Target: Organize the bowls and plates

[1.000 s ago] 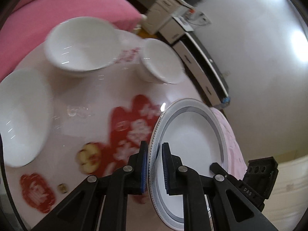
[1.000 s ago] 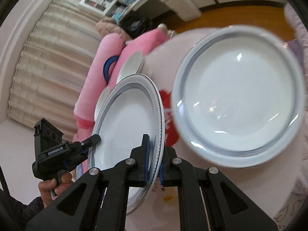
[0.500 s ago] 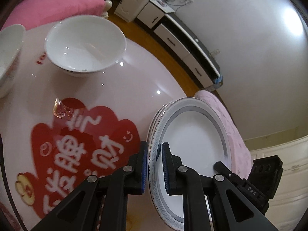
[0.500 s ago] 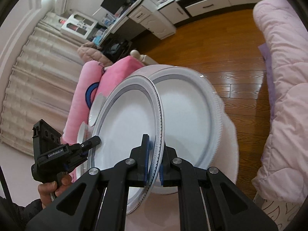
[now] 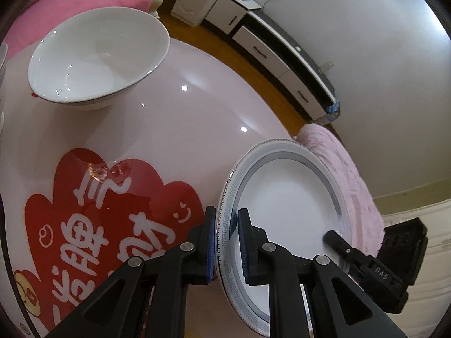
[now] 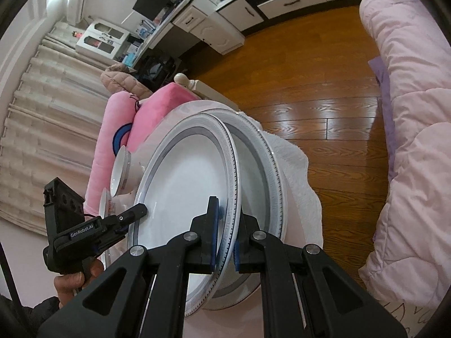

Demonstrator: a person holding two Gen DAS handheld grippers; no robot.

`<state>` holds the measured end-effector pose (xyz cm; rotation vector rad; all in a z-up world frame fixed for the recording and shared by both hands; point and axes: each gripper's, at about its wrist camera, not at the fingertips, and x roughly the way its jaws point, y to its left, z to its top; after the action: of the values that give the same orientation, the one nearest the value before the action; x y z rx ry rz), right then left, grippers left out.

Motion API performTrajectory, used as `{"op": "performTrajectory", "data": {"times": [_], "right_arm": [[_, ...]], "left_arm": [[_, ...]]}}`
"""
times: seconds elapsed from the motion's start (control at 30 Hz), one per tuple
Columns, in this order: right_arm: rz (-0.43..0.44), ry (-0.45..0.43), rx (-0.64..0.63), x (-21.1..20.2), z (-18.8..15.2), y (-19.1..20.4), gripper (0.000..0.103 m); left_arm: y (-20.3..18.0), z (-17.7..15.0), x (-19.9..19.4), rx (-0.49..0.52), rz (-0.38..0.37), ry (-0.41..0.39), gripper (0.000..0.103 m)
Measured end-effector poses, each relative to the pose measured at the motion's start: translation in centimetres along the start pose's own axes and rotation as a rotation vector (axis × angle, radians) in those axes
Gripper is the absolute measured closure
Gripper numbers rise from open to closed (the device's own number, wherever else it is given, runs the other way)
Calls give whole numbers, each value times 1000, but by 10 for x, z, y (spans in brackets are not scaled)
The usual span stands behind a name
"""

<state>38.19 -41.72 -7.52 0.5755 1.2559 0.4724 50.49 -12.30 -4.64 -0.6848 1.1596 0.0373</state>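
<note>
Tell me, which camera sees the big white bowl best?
The left wrist view: the big white bowl sits whole and close on the table. The right wrist view shows only small bowls far off, behind the held plate.

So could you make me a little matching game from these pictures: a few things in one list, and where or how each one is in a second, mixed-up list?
Things:
1. held plate
2. second plate
3. large white bowl
4. red decal

Places or states:
A. flat on the table top, with white characters
B. clamped at its rim by both the left gripper and the right gripper
C. standing empty on the table, away from the plates
D. lying directly under the held one

Pairs: 1-B, 2-D, 3-C, 4-A
</note>
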Motion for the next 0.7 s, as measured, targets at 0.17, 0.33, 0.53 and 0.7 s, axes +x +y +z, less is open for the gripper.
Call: {"op": "performTrajectory", "data": {"times": [0.17, 0.33, 0.53, 0.7], "right_arm": [[-8, 1, 20, -2, 4, -6, 91], [-35, 17, 7, -5, 7, -1, 86], [-19, -1, -5, -13, 11, 12, 32], [-24, -18, -2, -19, 15, 15, 24]], "left_arm": [[-16, 1, 1, 32, 29, -8, 93], [-27, -1, 5, 45, 48, -9, 91], [-30, 1, 8, 53, 56, 3, 89], [-26, 0, 2, 50, 52, 5, 89]]}}
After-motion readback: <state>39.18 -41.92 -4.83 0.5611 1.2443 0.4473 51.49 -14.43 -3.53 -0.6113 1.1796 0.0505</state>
